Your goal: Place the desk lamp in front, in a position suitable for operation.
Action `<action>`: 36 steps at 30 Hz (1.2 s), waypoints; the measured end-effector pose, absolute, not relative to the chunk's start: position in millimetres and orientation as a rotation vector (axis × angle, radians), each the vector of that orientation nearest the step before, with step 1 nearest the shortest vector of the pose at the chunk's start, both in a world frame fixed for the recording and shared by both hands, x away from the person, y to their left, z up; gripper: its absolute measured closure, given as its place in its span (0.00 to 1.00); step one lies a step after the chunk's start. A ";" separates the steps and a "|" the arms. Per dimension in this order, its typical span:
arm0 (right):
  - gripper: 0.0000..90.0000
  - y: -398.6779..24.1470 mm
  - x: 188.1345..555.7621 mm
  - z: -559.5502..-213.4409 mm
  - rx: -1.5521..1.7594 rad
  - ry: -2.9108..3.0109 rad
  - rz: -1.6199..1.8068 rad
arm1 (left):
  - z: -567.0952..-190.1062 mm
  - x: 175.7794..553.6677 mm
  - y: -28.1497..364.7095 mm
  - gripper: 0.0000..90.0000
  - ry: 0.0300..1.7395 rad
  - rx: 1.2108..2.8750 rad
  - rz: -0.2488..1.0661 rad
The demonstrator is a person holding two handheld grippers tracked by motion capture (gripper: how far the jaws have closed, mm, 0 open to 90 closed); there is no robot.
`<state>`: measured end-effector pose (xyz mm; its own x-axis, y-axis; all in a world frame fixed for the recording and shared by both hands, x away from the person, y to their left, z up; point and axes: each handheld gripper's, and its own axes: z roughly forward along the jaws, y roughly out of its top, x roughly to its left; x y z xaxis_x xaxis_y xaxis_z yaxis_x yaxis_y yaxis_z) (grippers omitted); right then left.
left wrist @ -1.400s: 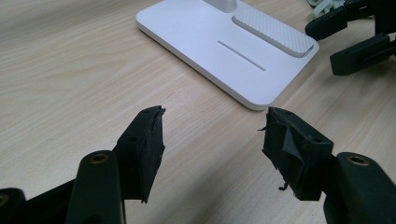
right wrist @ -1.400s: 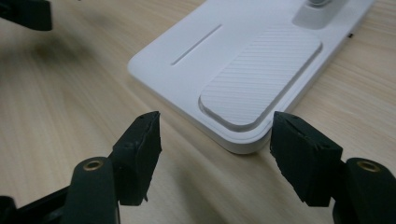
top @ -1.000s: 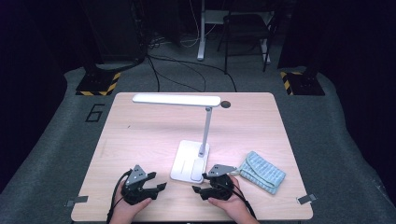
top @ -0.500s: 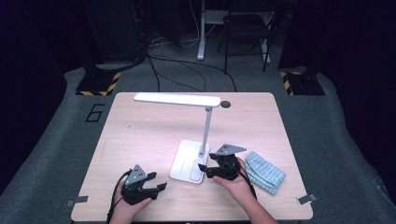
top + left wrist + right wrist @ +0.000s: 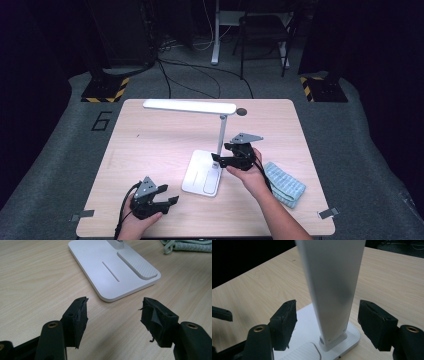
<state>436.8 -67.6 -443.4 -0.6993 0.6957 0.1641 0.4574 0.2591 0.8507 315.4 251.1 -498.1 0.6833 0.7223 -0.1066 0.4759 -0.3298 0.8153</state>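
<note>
White plastic dominates the high view: a slim white desk lamp (image 5: 205, 172) with a flat rectangular base, upright stem and long horizontal light bar stands at the middle of the pale wooden table (image 5: 150, 145). A second ago the right gripper (image 5: 218, 159) sat low at the near edge, about five o'clock from the base; it has since risen and travelled toward twelve o'clock, and its jaws now flank the stem just above the base. The left gripper (image 5: 171, 200) has not shifted, resting at seven o'clock from the base with its jaws apart and nothing between them. A folded light-blue ribbed cloth (image 5: 283, 183) lies at four o'clock from the lamp, untouched.

From the left gripper view, the spread black jaws frame bare wood, the lamp's base (image 5: 112, 267) lying ahead at twelve o'clock and a corner of the cloth (image 5: 187, 245) at one o'clock.

From the right gripper view, the stem (image 5: 332, 290) rises between the two wide-set jaws, with a gap on either side, so no grip exists yet.

Judging by this approach, the work in hand is seizing the stem; closing the jaws looks like the next step.
</note>
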 end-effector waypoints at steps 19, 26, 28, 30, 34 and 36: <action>0.35 -65.9 447.4 -443.9 0.983 2.326 1.508 | -498.5 316.6 251.3 0.42 0.928 1.992 0.342; 0.34 -68.7 427.6 -441.5 0.931 2.355 1.486 | -497.6 316.8 253.6 0.42 0.931 1.992 0.335; 0.34 -69.6 419.1 -442.7 0.910 2.363 1.479 | -497.7 316.6 253.0 0.42 0.932 1.991 0.335; 0.34 -69.5 408.7 -444.6 0.885 2.378 1.476 | -497.9 316.8 252.3 0.42 0.928 1.994 0.338; 0.34 -67.4 390.9 -446.4 0.835 2.399 1.467 | -497.9 316.5 250.8 0.42 0.929 1.998 0.338; 0.37 -65.4 381.1 -447.6 0.824 2.397 1.489 | -498.7 316.6 250.0 0.42 0.932 1.988 0.347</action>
<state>381.1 -65.4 -447.6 -0.8242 0.5540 0.1173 0.3507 0.3367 0.8739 316.6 250.0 -498.7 0.6784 0.7266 -0.1088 0.4782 -0.3242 0.8162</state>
